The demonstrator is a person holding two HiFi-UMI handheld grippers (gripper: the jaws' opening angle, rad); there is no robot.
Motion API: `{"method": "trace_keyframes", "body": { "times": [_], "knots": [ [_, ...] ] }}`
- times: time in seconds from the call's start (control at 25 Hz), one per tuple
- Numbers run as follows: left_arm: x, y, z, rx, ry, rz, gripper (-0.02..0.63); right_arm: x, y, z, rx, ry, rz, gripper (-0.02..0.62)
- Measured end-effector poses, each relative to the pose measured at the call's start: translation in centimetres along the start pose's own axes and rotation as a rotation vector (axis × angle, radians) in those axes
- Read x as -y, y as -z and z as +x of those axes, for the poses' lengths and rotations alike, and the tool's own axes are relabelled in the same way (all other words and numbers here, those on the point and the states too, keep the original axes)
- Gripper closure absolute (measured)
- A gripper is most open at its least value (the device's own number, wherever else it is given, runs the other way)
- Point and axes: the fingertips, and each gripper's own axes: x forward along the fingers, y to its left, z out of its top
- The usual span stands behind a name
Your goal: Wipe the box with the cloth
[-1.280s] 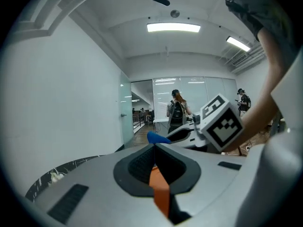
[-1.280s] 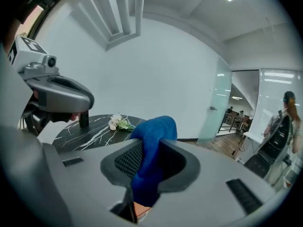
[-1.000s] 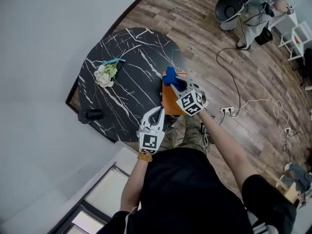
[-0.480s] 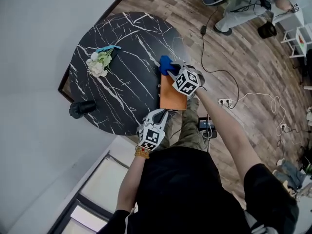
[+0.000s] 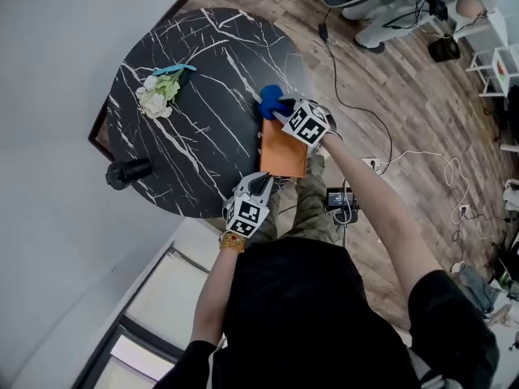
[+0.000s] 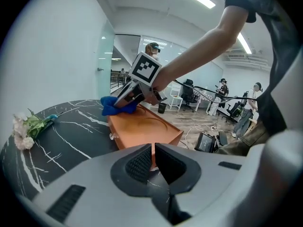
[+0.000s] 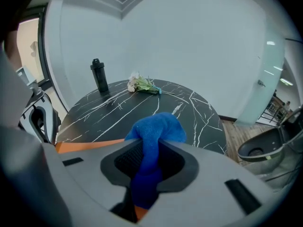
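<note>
Right gripper: blue cloth is pinched between the pads and bunched past the tips. Orange box is seen just beneath, its long axis stretched back toward the wrist, with the cloth at its far end. The gripper is pitched downward. Left gripper, pressed together and empty, is poised by the near end.

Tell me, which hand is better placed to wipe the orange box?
Right: the right gripper clamps the blue cloth at the flat orange box's far end; the left gripper is shut, empty.
</note>
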Motion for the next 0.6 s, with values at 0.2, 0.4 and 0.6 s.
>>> {"method": "trace_keyframes", "body": {
  "times": [0.2,0.4,0.6],
  "knots": [
    [-0.3,-0.1,0.4,0.008,-0.024,0.006,0.598,-1.6,0.1,-0.2,0.007,-0.026,-0.021,0.522],
    [-0.3,0.0,0.4,0.01,-0.033,0.019,0.598,-3.4,0.4,-0.2,0.025,-0.031,-0.027,0.523],
    [-0.3,-0.1,0.5,0.001,-0.032,0.038,0.598,-5.6,0.7,-0.6,0.022,-0.043,-0.043,0.523]
  ]
}}
